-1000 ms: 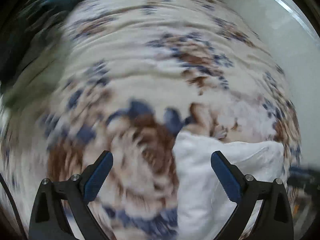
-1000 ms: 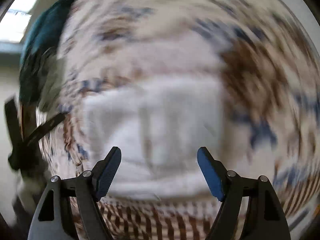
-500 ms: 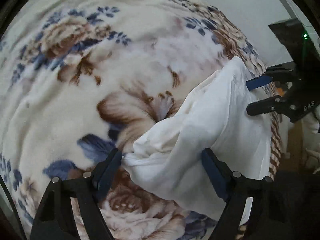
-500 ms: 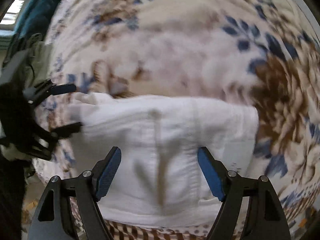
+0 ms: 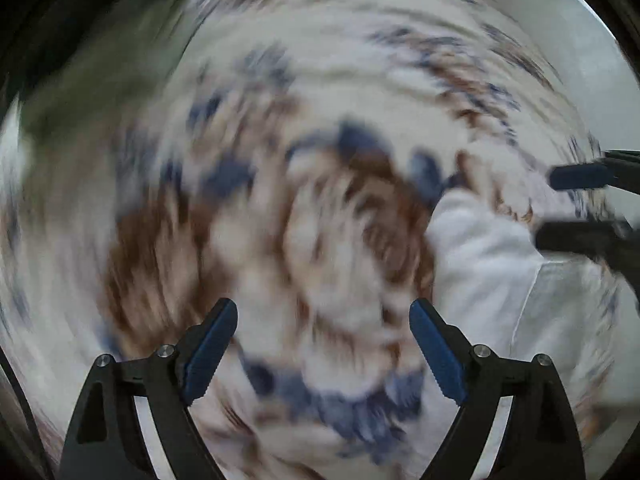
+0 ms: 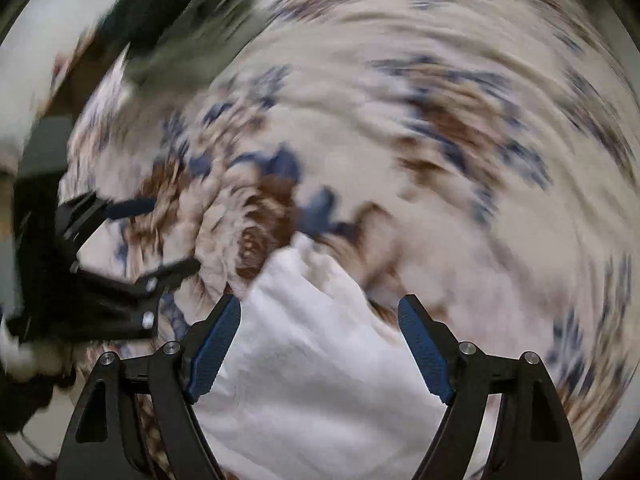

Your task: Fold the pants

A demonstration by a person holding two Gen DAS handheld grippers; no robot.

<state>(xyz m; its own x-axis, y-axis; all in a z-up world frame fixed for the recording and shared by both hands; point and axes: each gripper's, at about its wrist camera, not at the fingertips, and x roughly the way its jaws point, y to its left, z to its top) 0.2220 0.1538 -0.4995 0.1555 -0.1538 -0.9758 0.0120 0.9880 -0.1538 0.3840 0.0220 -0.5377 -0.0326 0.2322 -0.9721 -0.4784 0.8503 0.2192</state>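
The white pants lie folded in a compact pile on the floral blanket. In the right wrist view they fill the space between and below my open right gripper, which holds nothing. In the left wrist view the pants lie to the lower right, and my left gripper is open and empty over bare blanket to their left. The right gripper shows at the right edge, and the left gripper at the left of the right wrist view. Both views are motion-blurred.
A dark teal and green bundle of clothing lies at the blanket's far left corner, also in the left wrist view. A pale wall runs along the blanket's right side.
My left gripper has swung left off the pants' edge and now hovers over bare blanket. Both cameras are moving fast. The pants lie still in their folded pile.
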